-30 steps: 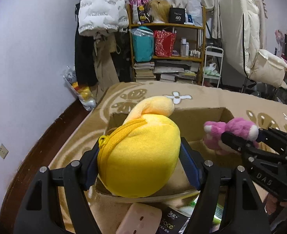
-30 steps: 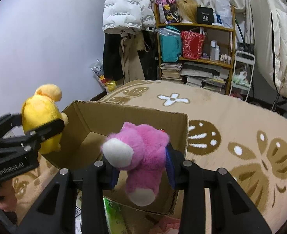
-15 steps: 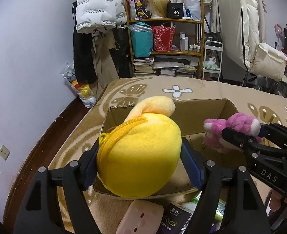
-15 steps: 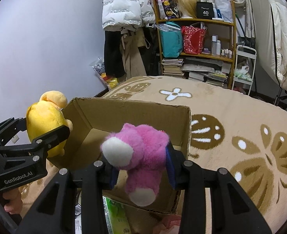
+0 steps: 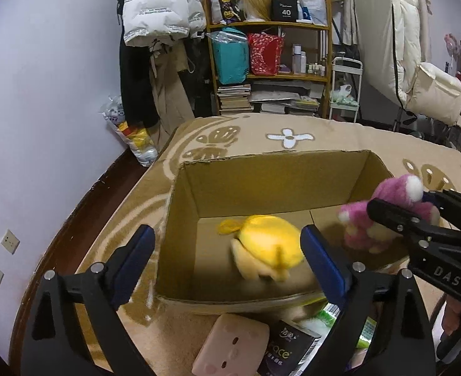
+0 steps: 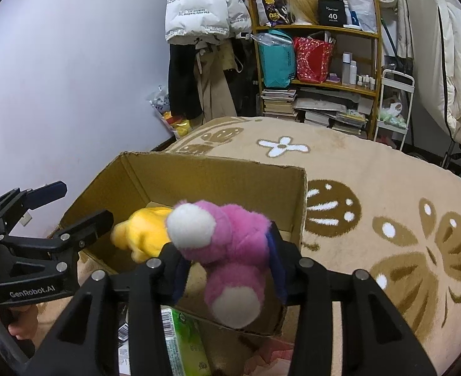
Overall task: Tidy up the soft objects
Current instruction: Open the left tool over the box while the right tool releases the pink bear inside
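**Two plush toys at one cardboard box**

Your left gripper (image 5: 225, 250) stands with its fingers spread wide; its jaws have just been opening and nothing is pressed between the blue pads. The yellow plush (image 5: 266, 252) is blurred inside the box (image 5: 271, 185), low near the floor of it, clear of both pads. From the right wrist view the same yellow plush (image 6: 146, 233) shows in the box's near left part, just past your left gripper's tip.

Your right gripper (image 6: 227, 263) has the pink plush (image 6: 230, 244) between its fingers. Those jaws have just been opening too, and the toy hangs tilted over the box's near rim, white snout up, white foot down. You cannot tell whether the pads still press on it.

Your box sits open on a tan rug (image 6: 387, 194) patterned with brown leaves and white flowers. Near its front edge lie a pink block (image 5: 230, 347), a dark packet (image 5: 288, 349) and a green packet (image 6: 185, 344).

Beyond the rug a lilac wall (image 5: 49, 100) runs down the left, with sockets low on it. A white puffer jacket (image 5: 155, 6) hangs over dark coats, beside a wooden shelf (image 5: 271, 25) holding a teal bag, a red bag, bottles and stacked books. A white cart (image 5: 344, 87) and a cream chair (image 5: 418, 72) stand to the right.
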### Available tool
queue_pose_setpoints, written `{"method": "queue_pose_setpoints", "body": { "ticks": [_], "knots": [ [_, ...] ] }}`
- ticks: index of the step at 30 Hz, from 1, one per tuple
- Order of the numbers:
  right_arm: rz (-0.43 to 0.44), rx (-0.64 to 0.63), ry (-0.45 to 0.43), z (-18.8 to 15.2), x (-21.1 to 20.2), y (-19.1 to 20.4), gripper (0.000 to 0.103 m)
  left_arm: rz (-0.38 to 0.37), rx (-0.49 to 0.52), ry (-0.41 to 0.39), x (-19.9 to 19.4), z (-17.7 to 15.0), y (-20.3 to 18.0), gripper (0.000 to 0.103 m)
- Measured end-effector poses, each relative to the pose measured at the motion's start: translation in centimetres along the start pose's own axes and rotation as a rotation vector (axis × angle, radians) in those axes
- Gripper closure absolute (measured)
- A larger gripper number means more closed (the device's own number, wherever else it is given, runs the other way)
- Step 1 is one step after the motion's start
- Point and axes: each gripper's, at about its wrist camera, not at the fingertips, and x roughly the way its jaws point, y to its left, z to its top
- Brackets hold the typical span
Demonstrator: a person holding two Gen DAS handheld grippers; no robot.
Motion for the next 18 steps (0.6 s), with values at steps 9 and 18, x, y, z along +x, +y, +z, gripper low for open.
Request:
{"method": "queue_pose_setpoints", "body": {
  "ticks": [9,18],
  "knots": [
    [-0.014,0.016,-0.064,0.7,-2.3,0.0,0.013,0.052,-0.004,0.016,-2.2,-0.2,1.6,0.007],
    [-0.020,0.028,-0.059,0.3,-5.5,0.5,0.011,0.094,-0.029,0.040,-5.7,-1.9,3.3,0.004]
  ]
}}
